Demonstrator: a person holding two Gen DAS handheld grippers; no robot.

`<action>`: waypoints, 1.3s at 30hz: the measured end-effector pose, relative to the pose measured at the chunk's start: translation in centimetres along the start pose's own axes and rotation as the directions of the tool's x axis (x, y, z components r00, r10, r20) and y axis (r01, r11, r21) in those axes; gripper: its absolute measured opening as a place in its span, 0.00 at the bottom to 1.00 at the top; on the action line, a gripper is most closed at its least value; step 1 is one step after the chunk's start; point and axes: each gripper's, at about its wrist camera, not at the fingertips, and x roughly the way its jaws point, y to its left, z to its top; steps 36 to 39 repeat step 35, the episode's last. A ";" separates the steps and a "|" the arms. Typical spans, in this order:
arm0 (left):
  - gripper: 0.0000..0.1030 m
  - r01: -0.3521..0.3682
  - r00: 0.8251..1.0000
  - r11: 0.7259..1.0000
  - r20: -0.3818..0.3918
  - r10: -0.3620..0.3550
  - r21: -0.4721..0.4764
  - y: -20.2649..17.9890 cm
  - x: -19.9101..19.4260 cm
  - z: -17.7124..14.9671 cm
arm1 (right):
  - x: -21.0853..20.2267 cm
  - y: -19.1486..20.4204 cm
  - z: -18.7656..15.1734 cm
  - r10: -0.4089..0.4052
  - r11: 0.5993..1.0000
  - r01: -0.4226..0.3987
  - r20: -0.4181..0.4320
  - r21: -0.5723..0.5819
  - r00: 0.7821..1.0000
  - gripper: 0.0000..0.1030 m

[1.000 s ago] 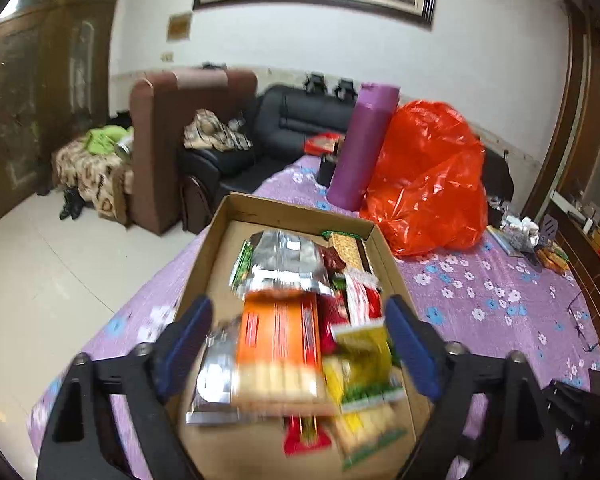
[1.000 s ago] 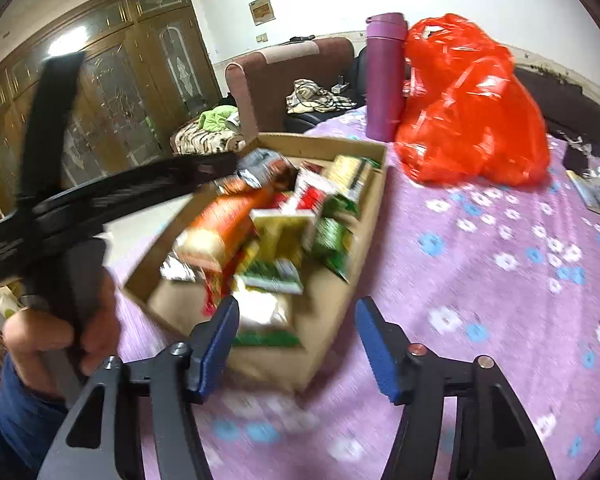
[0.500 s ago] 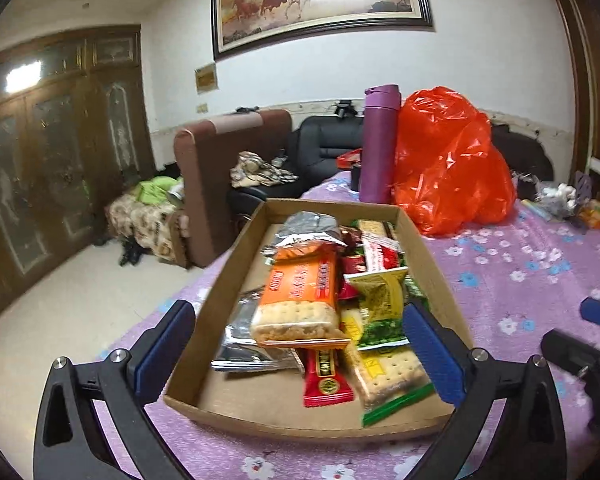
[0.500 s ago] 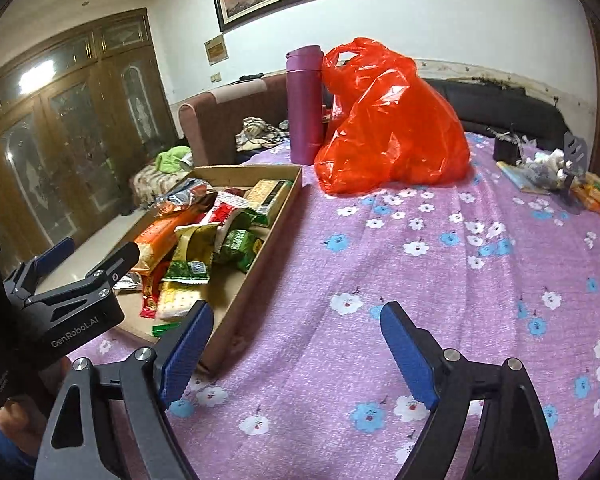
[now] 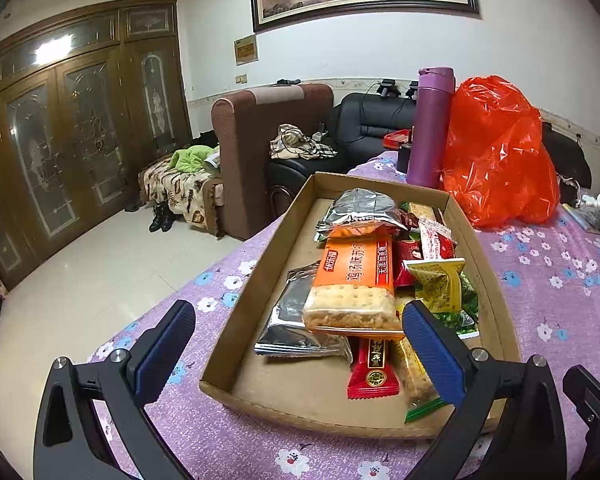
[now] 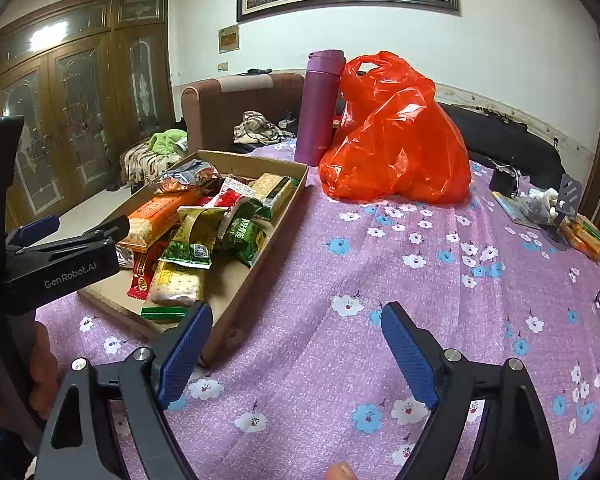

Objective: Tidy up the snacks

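A cardboard box (image 5: 256,280) full of snacks sits on the purple flowered tablecloth (image 6: 380,280). The left tongs (image 5: 298,344) hover with their blue pads wide apart and empty, just before the box's near edge; an orange cracker packet (image 5: 352,280) lies on top of the pile straight ahead of them. The right tongs (image 6: 296,344) are also spread apart and hold nothing, over bare cloth, with the box ahead to their left. A purple flask (image 6: 320,108) and a red plastic bag (image 6: 396,140) stand beyond the box.
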 end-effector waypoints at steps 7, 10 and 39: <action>1.00 -0.013 1.000 1.000 -0.008 0.013 0.007 -0.1 0.1 0.0 | 0.0 0.4 -0.1 -0.011 1.000 0.011 0.006 -0.018 1.000 0.87; 1.00 -0.023 1.000 1.000 -0.007 0.023 0.012 -0.1 0.1 0.0 | -0.1 0.5 -0.1 -0.014 1.000 0.015 0.009 -0.021 1.000 0.87; 1.00 -0.102 0.994 0.993 0.038 0.100 0.062 -0.6 -1.0 -0.2 | -0.2 0.2 -0.1 -0.020 1.000 0.020 0.007 0.001 1.000 0.87</action>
